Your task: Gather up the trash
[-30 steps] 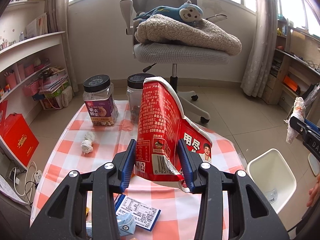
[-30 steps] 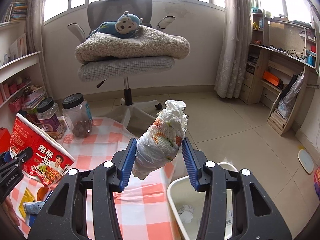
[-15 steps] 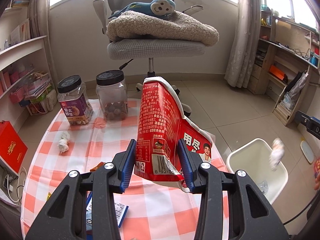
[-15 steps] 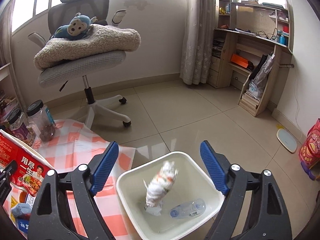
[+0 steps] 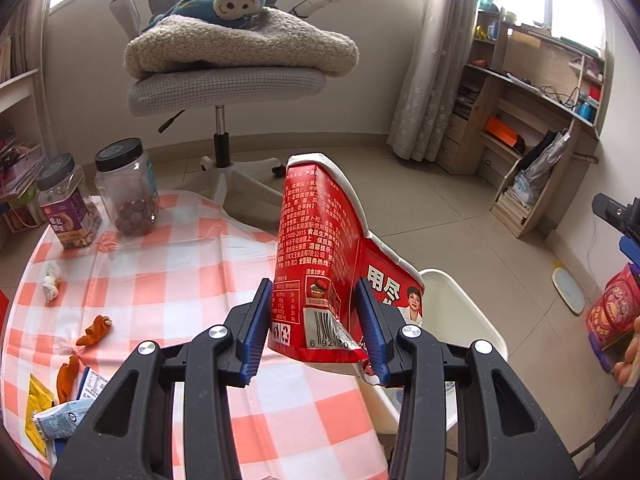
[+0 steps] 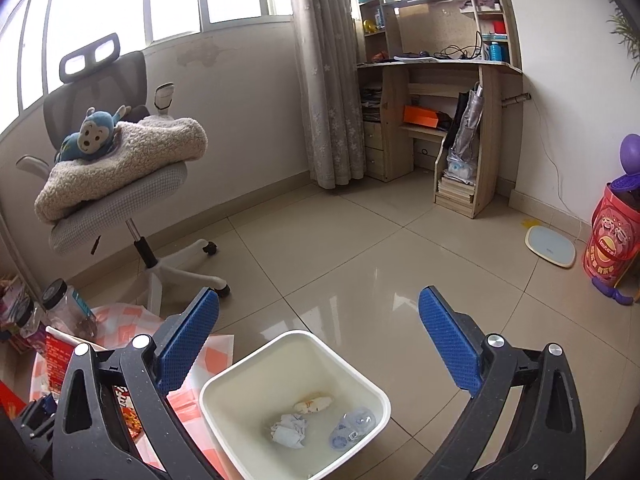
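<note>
The left gripper [image 5: 316, 322] is clamped on a torn red carton [image 5: 320, 264], holding it upright above the checked tablecloth [image 5: 180, 280] at the table's edge, just beside the white bin [image 5: 460, 300]. The right gripper [image 6: 318, 344] hangs over that bin [image 6: 376, 396] with nothing between its jaws, which have just been opening wide; a wrapped wad [image 6: 313, 404], crumpled paper [image 6: 289, 431] and a clear bottle [image 6: 354, 426] lie inside

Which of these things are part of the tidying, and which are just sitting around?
Part of the job:
red carton in the left tongs
white bin
crumpled tissue
orange peels

Just lying about:
nut jars
office chair
toy monkey
</note>
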Demonstrator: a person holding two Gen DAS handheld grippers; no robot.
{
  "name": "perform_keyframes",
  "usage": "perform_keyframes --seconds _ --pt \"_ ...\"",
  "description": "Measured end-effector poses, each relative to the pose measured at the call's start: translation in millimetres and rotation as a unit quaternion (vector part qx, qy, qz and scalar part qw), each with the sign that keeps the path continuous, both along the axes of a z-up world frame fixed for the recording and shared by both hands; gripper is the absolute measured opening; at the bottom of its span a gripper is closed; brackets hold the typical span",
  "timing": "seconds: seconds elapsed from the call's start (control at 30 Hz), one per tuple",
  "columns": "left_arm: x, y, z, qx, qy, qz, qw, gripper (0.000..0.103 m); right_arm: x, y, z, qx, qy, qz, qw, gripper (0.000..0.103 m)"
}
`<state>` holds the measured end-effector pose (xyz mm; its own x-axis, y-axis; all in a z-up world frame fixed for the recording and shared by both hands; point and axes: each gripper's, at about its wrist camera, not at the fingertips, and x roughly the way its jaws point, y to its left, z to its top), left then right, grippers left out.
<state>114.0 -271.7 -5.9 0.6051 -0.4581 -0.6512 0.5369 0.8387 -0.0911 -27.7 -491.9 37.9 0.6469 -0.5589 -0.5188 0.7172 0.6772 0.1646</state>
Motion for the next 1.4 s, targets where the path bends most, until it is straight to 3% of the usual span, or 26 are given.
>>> perform_keyframes --seconds 0.37,0.43,0.47,0.5,0.57,0.8,1.03,1.4 --pt "-18.5 -83.5 -7.6 0.027 0.008 -0.062 0.9977 0.044 -43.6 -21.4 8.5 -0.001 -0.031 -0.041 0.999 0.096" --pt "-17.2 -92.9 -14.9 0.034 0.023 -0.068 0.9968 0.052 -52.4 -24.9 8.8 0.002 -0.038 -0.052 0.998 0.096" --pt "-16.5 -94.9 -16.9 0.034 0.030 -0.071 0.9965 0.063 -56.2 -26.4 9.2 0.005 -0.042 -0.057 0.997 0.096" --pt "-16.3 -95.7 -18.5 0.034 0.033 -0.073 0.9962 0.068 -59.4 -27.4 10.0 0.006 -0.046 -0.060 0.997 0.096" --pt "-17.3 -94.6 -20.1 0.042 0.029 -0.073 0.9960 0.068 -61.6 -26.1 11.9 0.003 -0.053 -0.063 0.997 0.096" --pt "-21.3 -61.3 -6.9 0.055 -0.019 -0.047 0.9972 0.077 -43.2 4.4 13.9 -0.027 -0.056 -0.031 0.998 0.096" --pt "-22.7 -17.7 14.7 0.069 -0.107 0.003 0.9919 0.087 -20.0 31.4 3.6 0.013 -0.045 -0.007 0.999 0.096" --pt "-4.8 57.6 13.9 0.046 -0.123 0.083 0.9878 0.091 31.7 101.5 -18.0 -0.056 0.027 0.044 0.997 0.096"
